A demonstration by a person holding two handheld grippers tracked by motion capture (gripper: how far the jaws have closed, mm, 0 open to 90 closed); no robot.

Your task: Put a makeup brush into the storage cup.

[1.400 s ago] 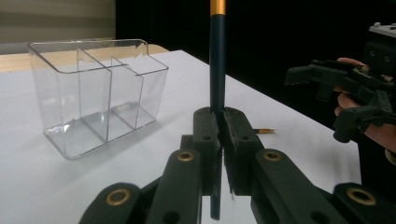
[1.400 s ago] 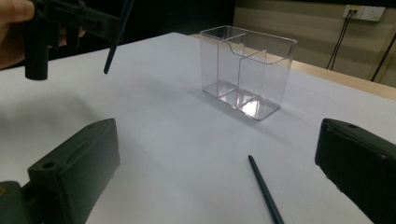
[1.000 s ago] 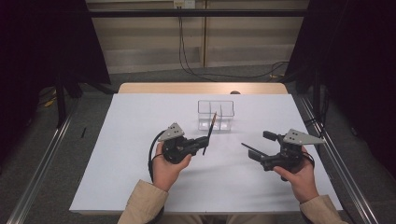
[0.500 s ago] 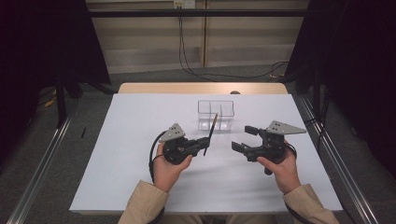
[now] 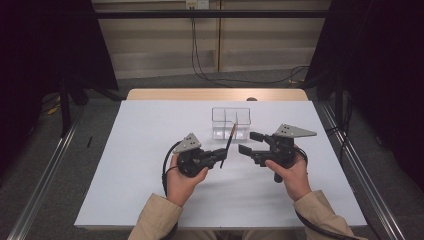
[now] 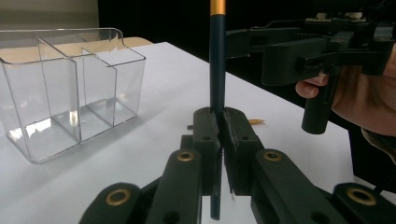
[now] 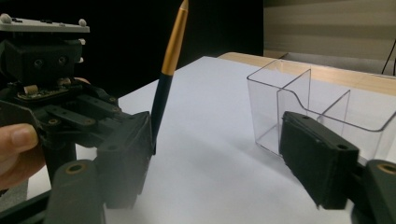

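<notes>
My left gripper [image 5: 223,155] is shut on a pen [image 5: 229,142] with a dark lower body and a gold upper part, held nearly upright with the gold end up. In the left gripper view the pen [image 6: 217,60] rises from between the closed jaws. My right gripper [image 5: 247,142] is open just right of the pen, its jaws pointing left toward it, not touching. The right gripper view has the pen [image 7: 170,56] beside its left jaw. A clear plastic organizer [image 5: 230,122] with several compartments stands just behind the pen.
The white table sheet [image 5: 150,150] has free room on the left and at the front. A wooden edge [image 5: 215,94] runs along the far side. A small orange bit [image 6: 254,122] lies on the sheet under the right gripper. Metal rails flank the table.
My right gripper has moved left and slightly forward, closing in on the pen, and still stands open. The left gripper and the pen have stayed in place.
</notes>
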